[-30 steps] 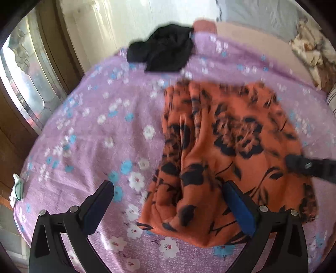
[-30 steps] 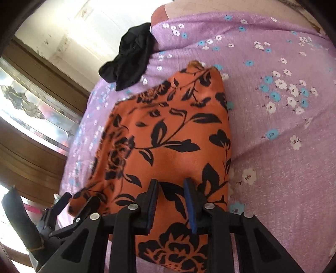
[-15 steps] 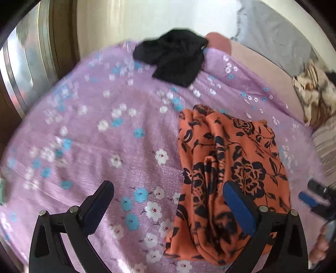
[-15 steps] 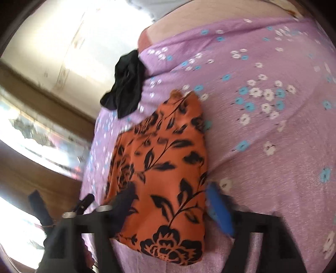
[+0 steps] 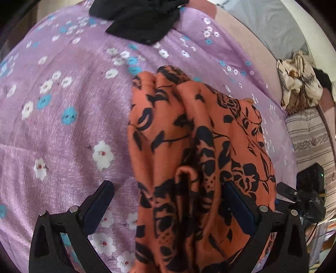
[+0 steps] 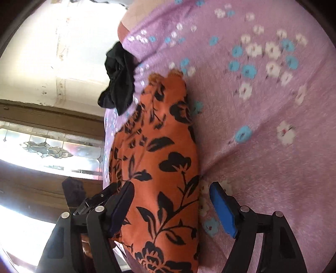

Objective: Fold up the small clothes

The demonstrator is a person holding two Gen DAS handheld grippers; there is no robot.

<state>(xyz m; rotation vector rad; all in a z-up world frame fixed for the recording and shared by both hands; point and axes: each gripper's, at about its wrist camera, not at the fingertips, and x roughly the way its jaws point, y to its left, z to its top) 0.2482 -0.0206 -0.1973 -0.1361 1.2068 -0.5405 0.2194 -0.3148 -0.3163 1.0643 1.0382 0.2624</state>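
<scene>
Orange floral garment (image 5: pixel 201 159) folded narrow on purple bedspread (image 5: pixel 63 117). Left tongs (image 5: pixel 168 208) wide, straddling its near end; right tongs (image 6: pixel 171 208) wide, likewise, probably for next fold.

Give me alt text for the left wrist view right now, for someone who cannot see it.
An orange garment with a black floral print lies bunched lengthwise on a purple flowered blanket, its near end between the open fingers of the left gripper. A black garment sits at the blanket's far edge, and the right gripper shows at right.
</scene>
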